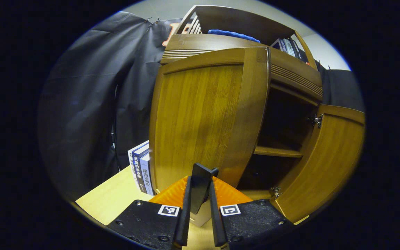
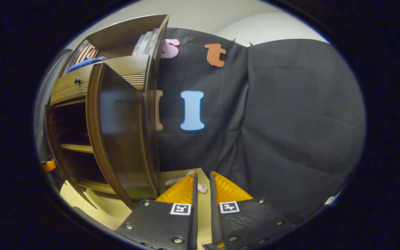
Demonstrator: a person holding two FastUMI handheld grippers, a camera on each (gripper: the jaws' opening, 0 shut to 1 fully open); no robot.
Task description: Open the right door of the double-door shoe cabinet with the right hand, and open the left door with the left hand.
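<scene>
Cabinet: brown wooden double-door shoe cabinet (image 1: 217, 41) standing on pale wooden tabletop (image 1: 113, 198), black cloth wall behind, dark interior with wooden shelf (image 1: 278, 151) exposed
Left door: broad honey-brown wooden panel (image 1: 203, 118) swung out toward camera in left gripper view, well clear of the frame
Right door: matching wooden panel (image 1: 328, 163) hanging wide open on metal hinges (image 1: 316, 119); seen edge-on and shadowed in right gripper view (image 2: 123, 132)
Handling: rigid hinged boards, likely light on the swing, smooth varnish probably slippery for a flat push; best purchase on the dark slim pull handle (image 1: 200, 185) at the free edge
Left gripper: (image 1: 200, 208) fingers narrowed to a slim gap with that dark handle standing between them; looks clamped on it, both fingers pressed against its sides
Right gripper: (image 2: 202, 205) fingers drawn nearly together, nothing between them, hovering over the tabletop well apart from the door, a small pink object (image 2: 186, 180) lying just ahead
Extras: row of upright books (image 1: 141, 166) beside the cabinet, blue cloth (image 1: 233, 34) on the top shelf
Progress: both doors judged open, task close to finished
</scene>
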